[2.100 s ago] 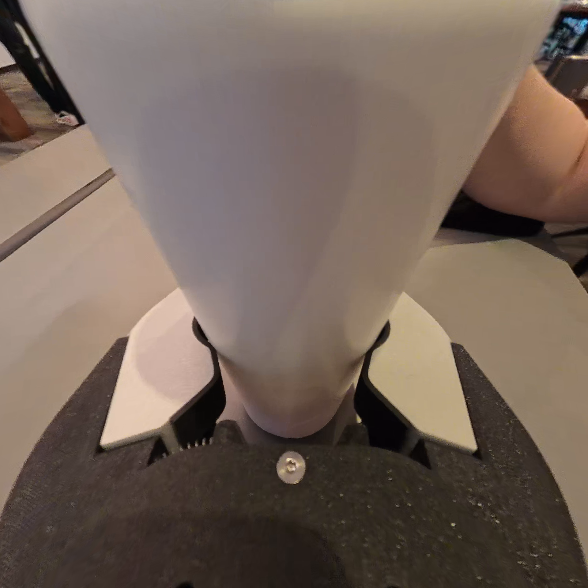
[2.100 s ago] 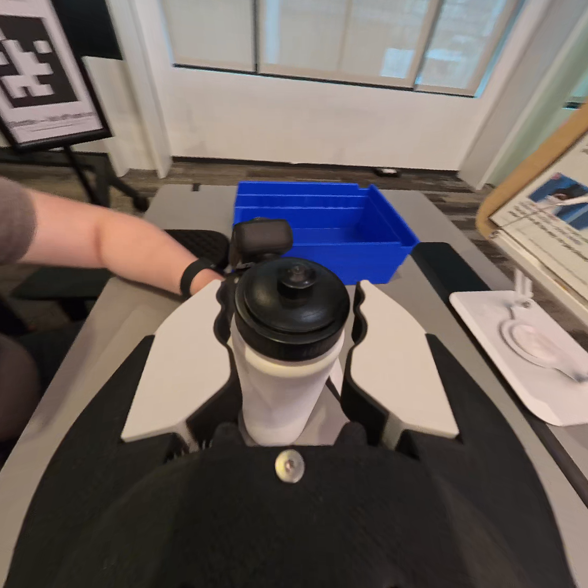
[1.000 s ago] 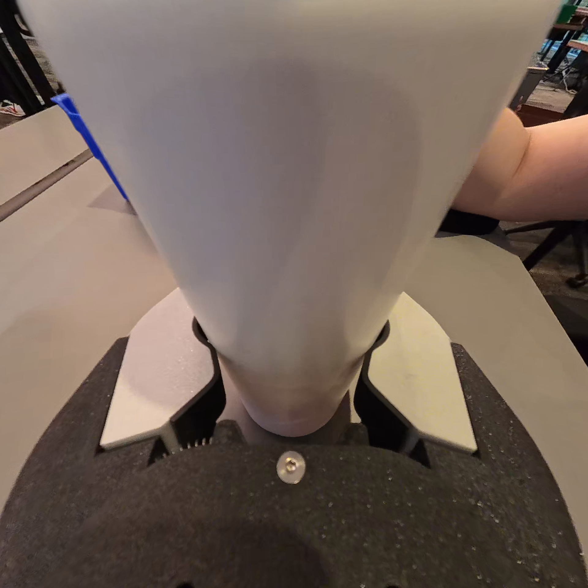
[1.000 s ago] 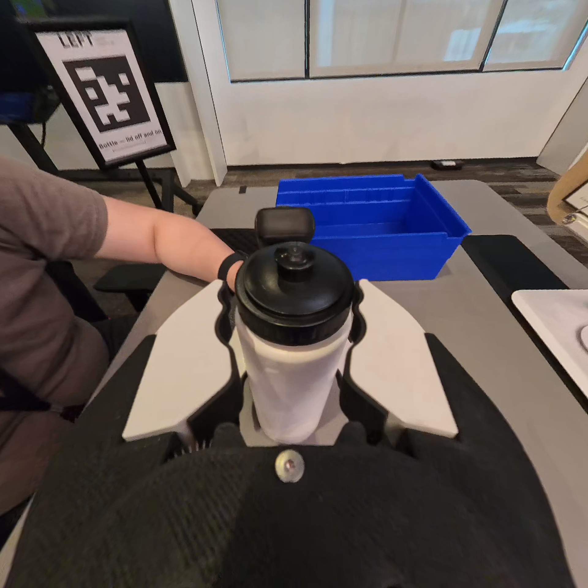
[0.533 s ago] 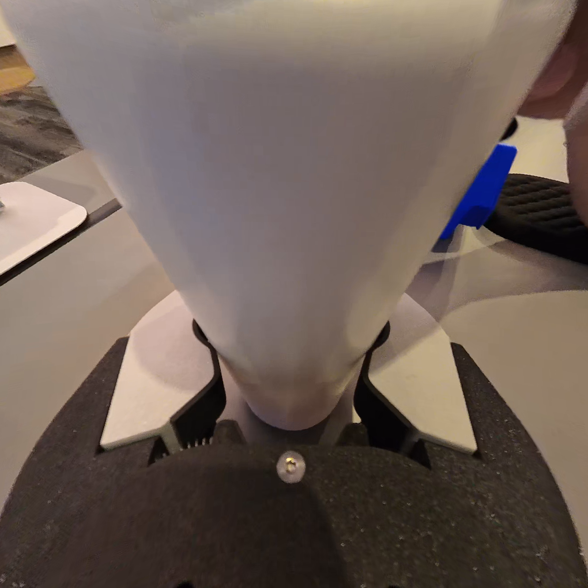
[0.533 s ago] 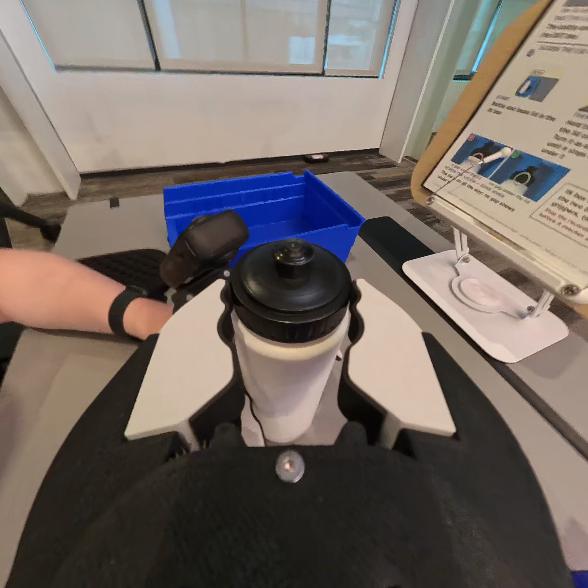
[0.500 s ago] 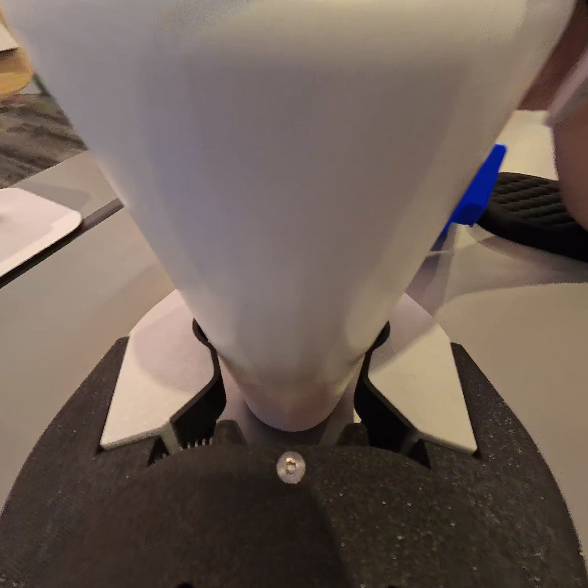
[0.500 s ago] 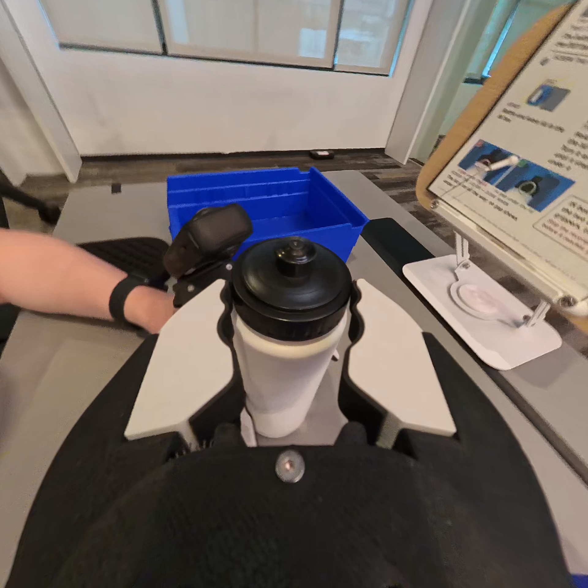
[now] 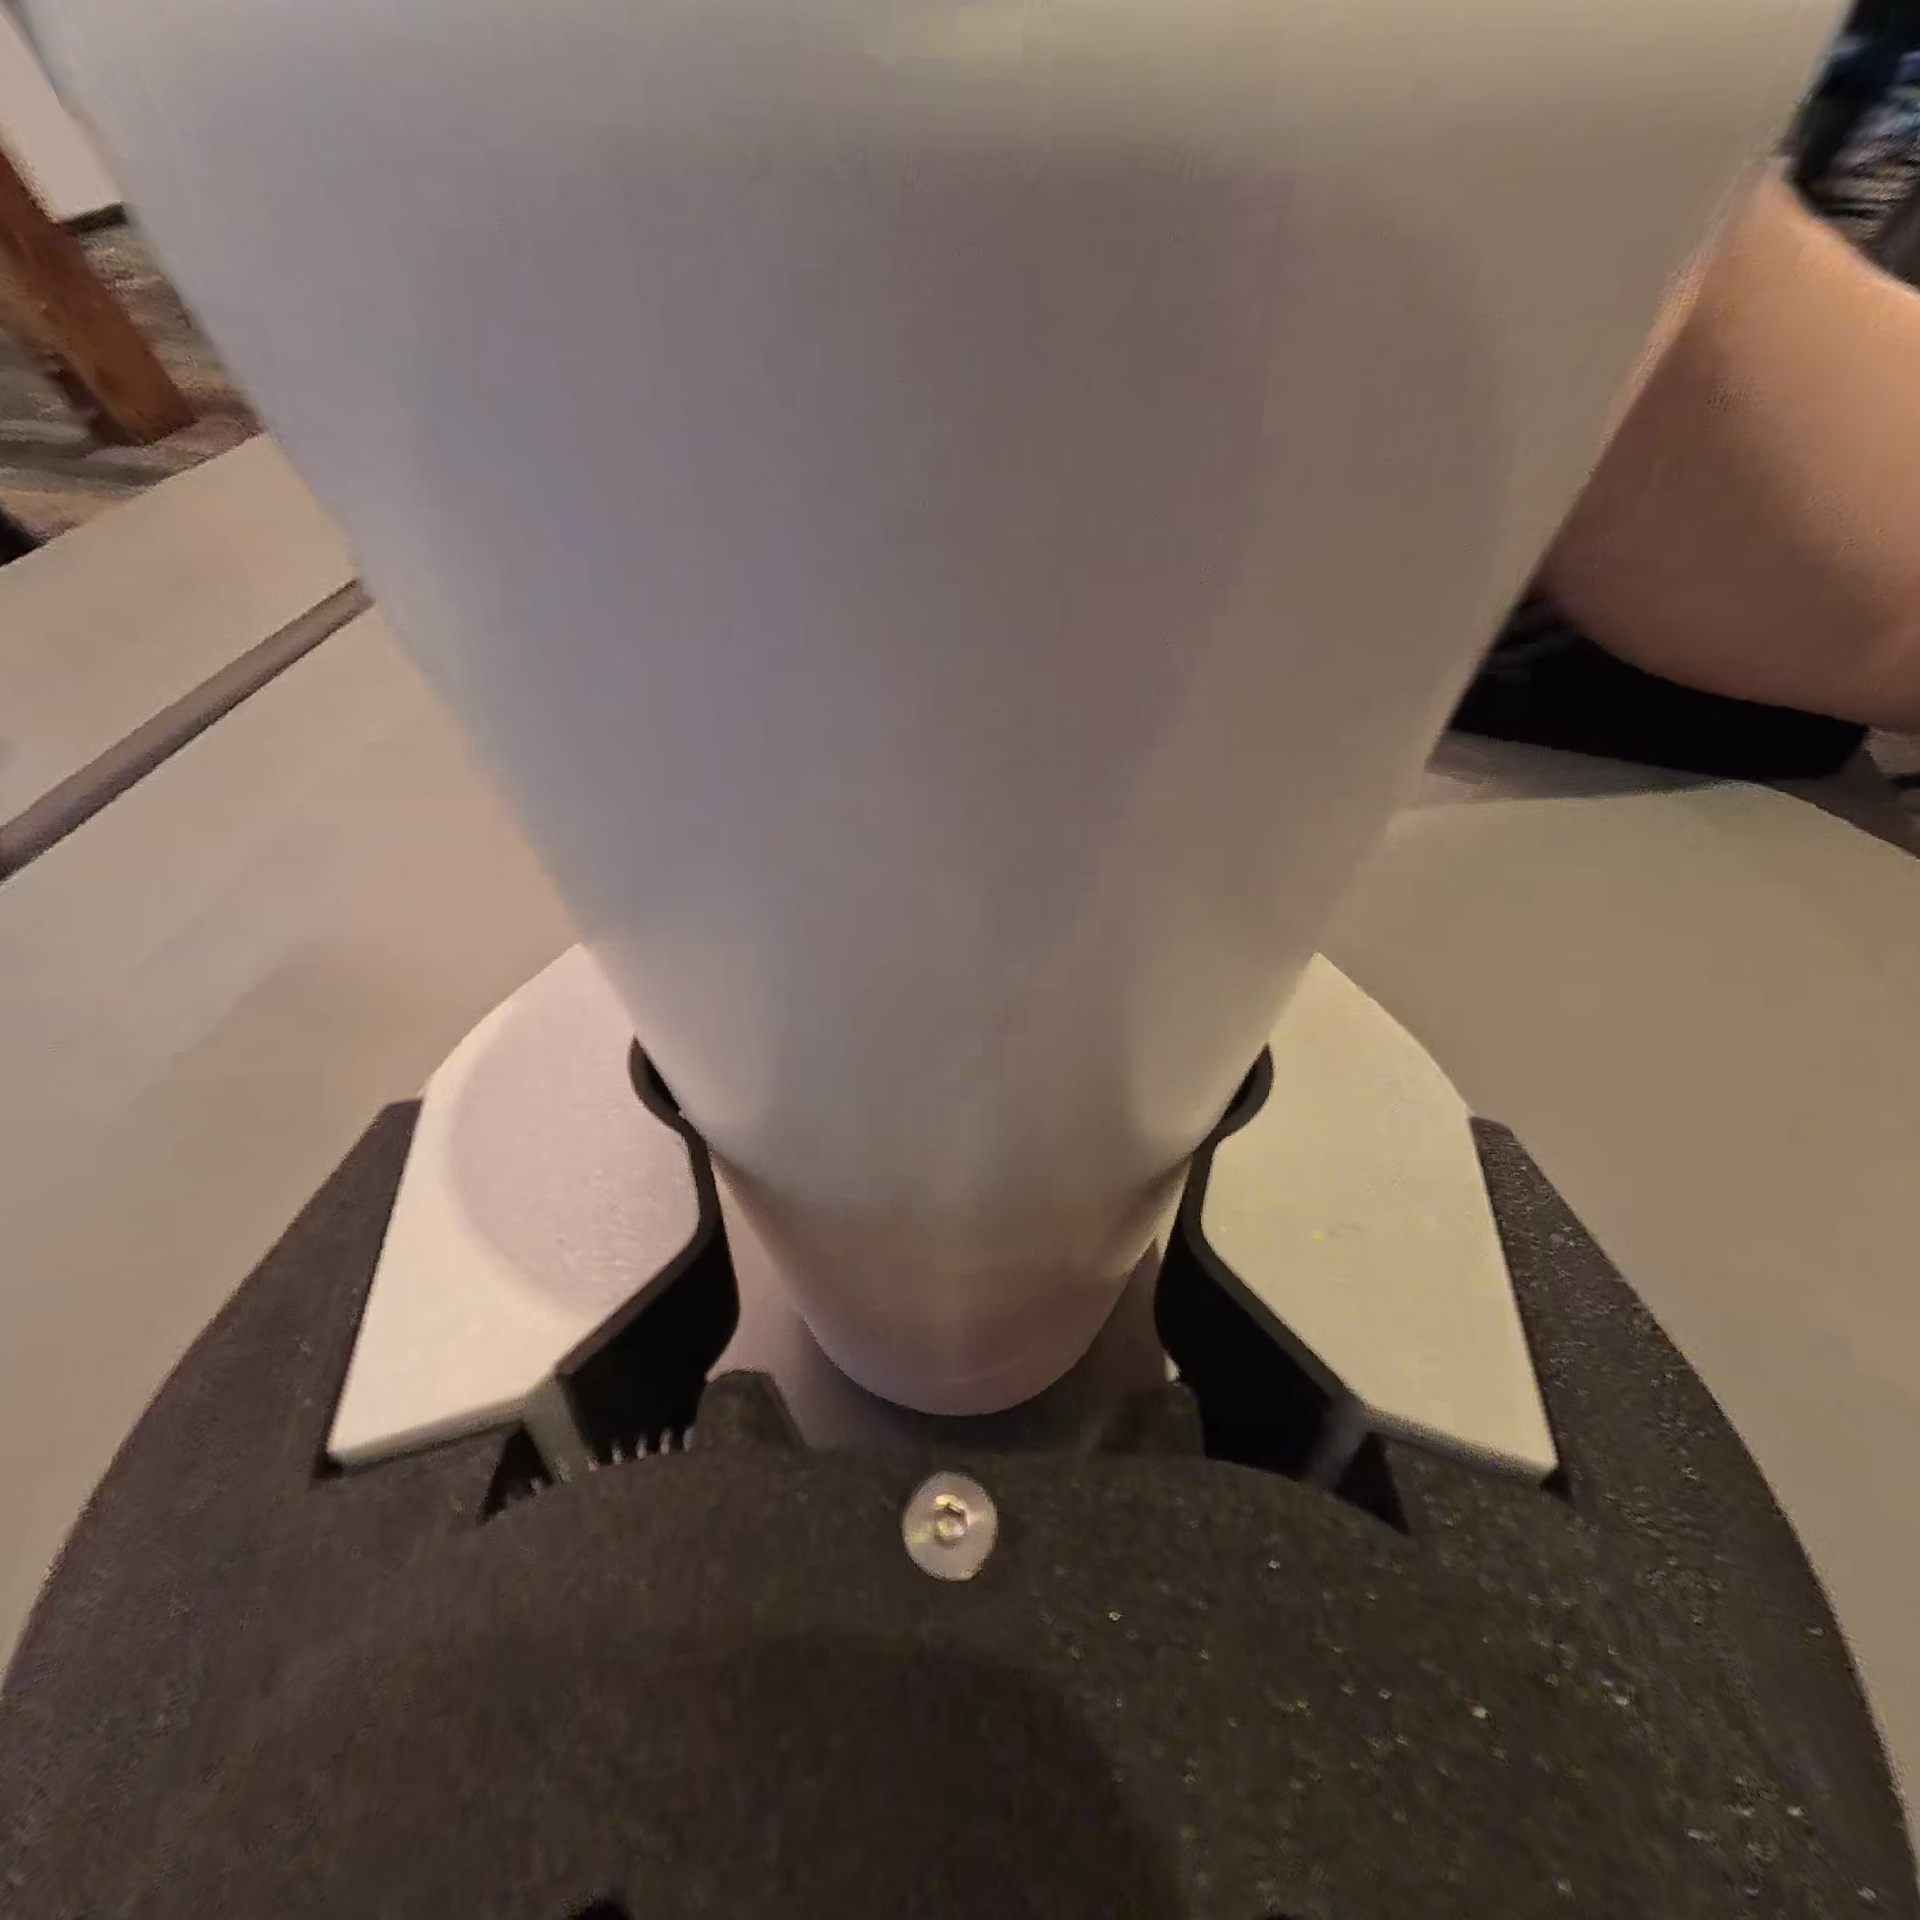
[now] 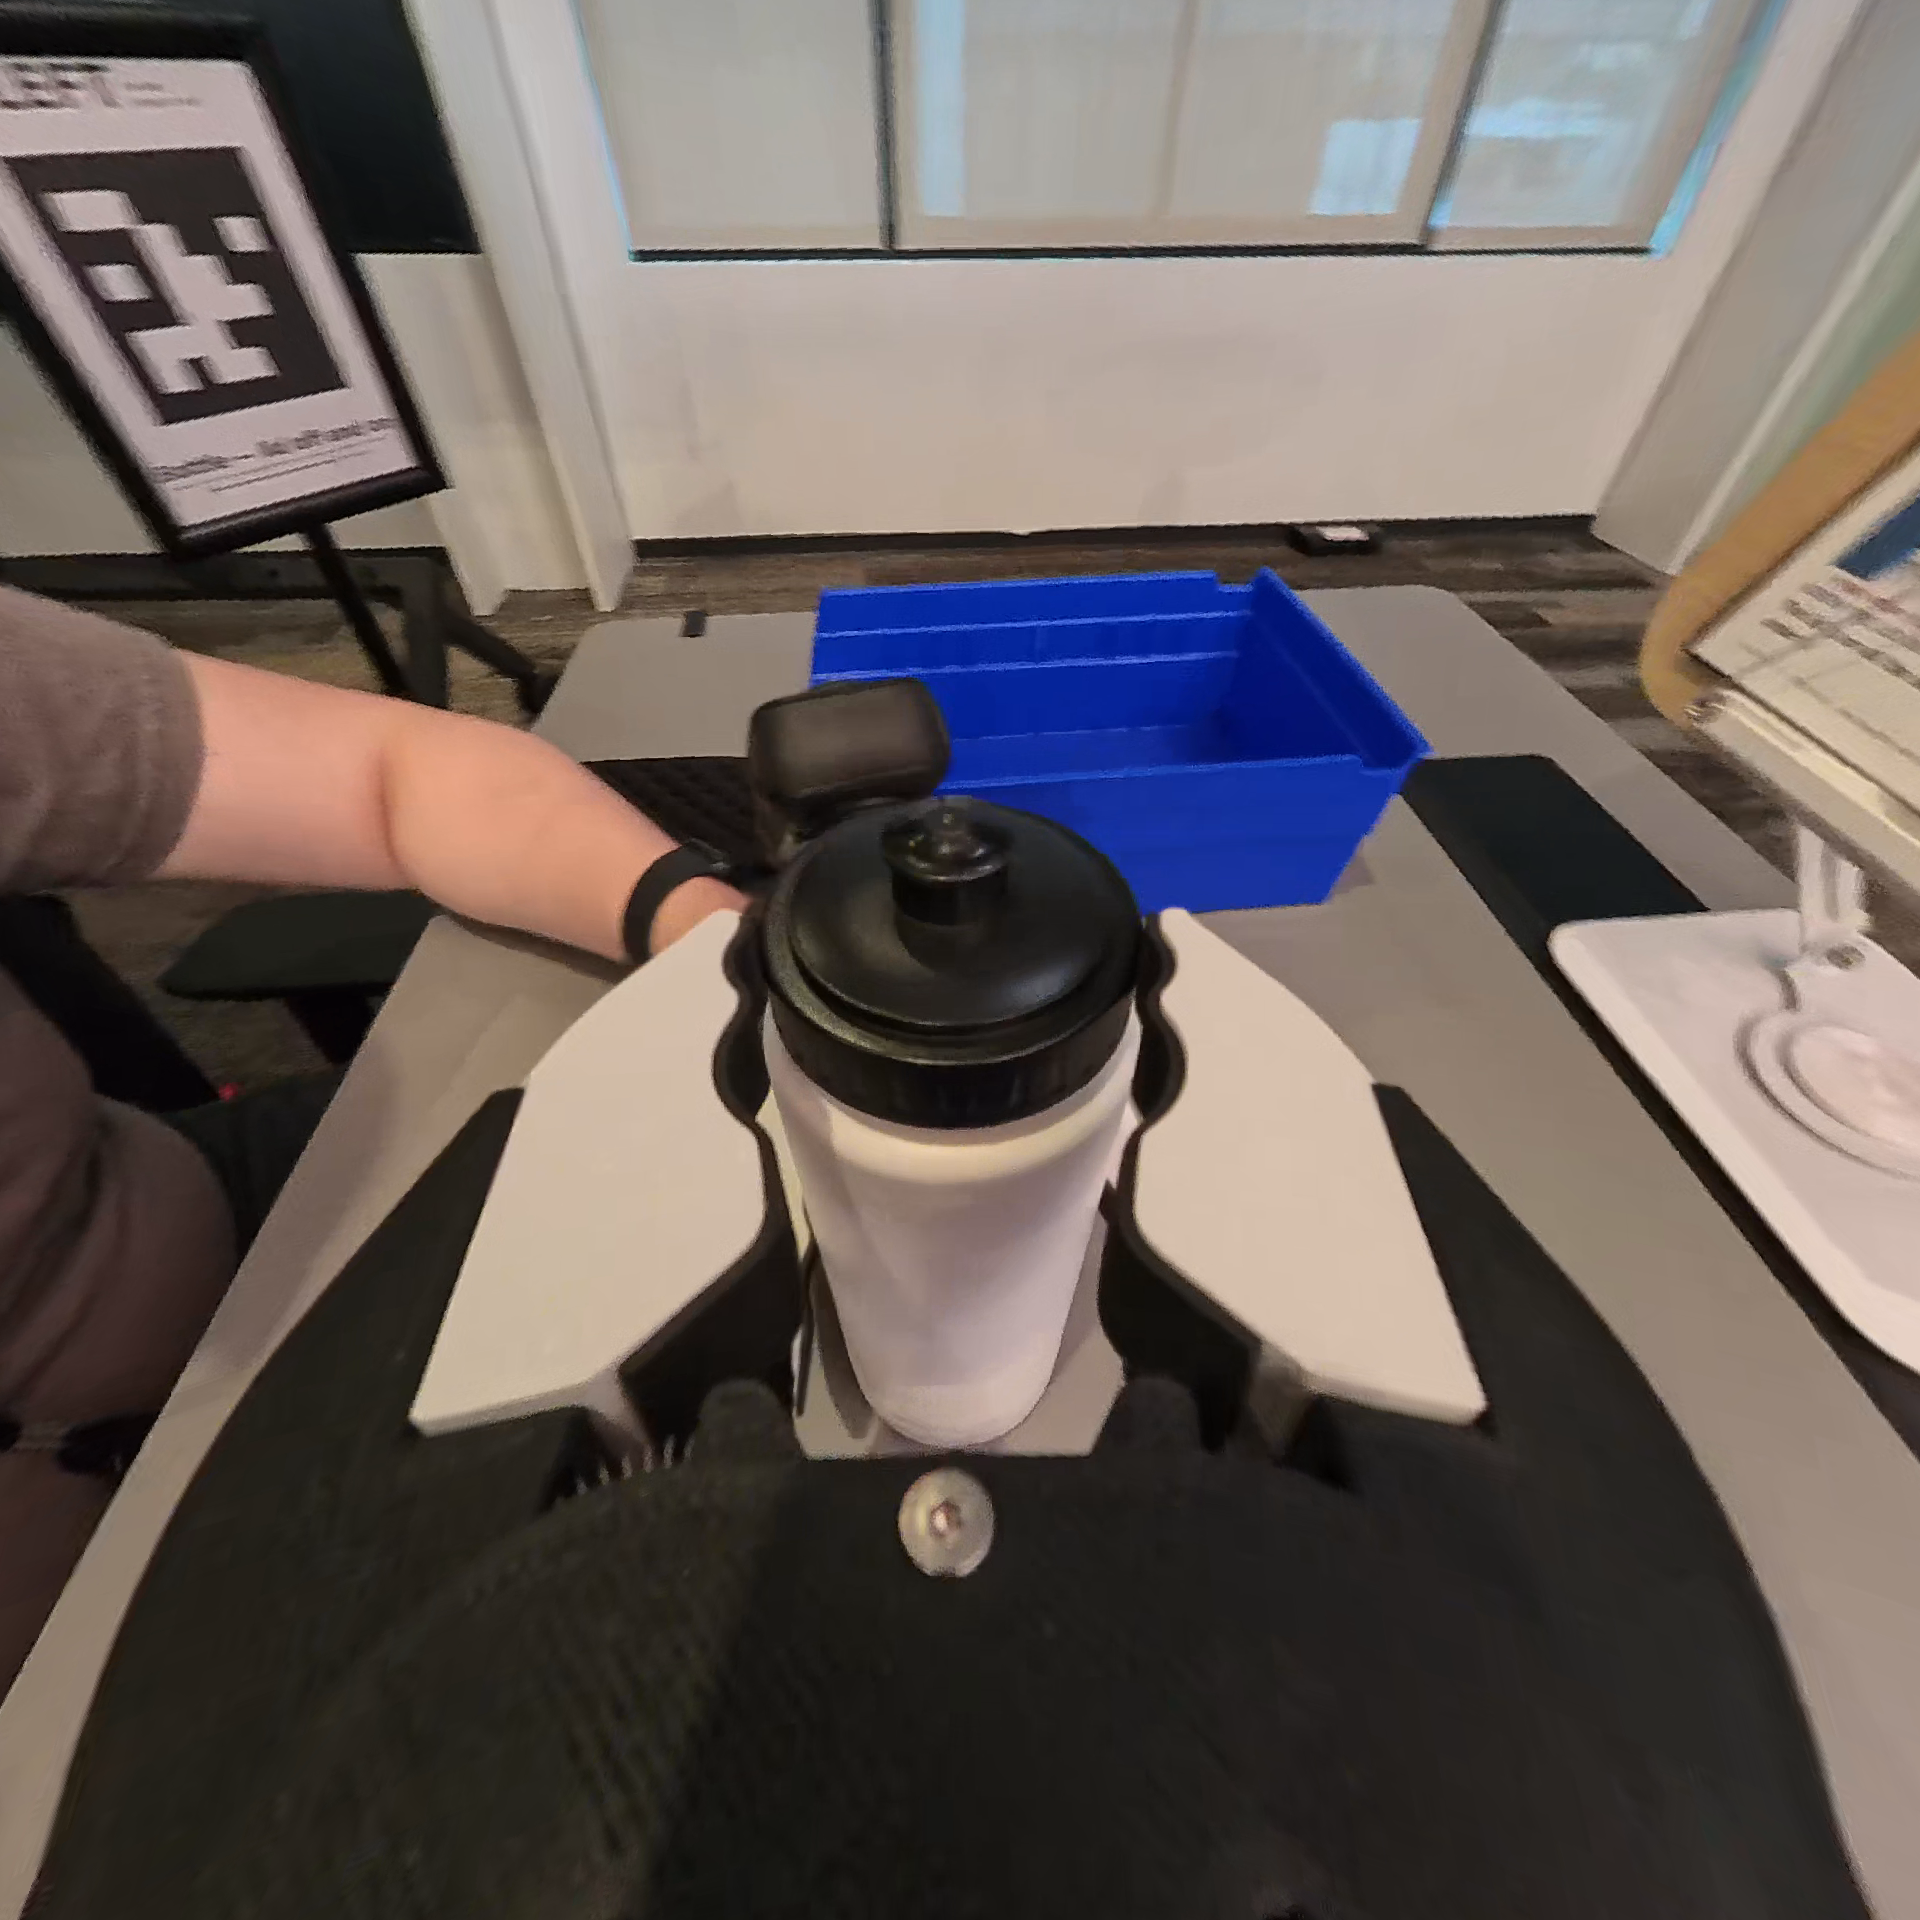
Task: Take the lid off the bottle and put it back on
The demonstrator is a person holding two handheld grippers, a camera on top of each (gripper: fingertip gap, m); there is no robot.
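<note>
Both views have swung back leftward since half a second ago, the bin (image 10: 1122, 748) recentring. The left gripper (image 9: 951, 1101) clamps the bottle (image 9: 935, 623) low to brace it; the right gripper (image 10: 951, 997) pinches the lid (image 10: 951, 987), seemingly for twisting.

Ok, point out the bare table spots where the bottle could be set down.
Bare grey table lies between the blue bin and the white stand base, and left of the bottle in the left wrist view. Crowded: behind the lid, with the forearm and bin.
</note>
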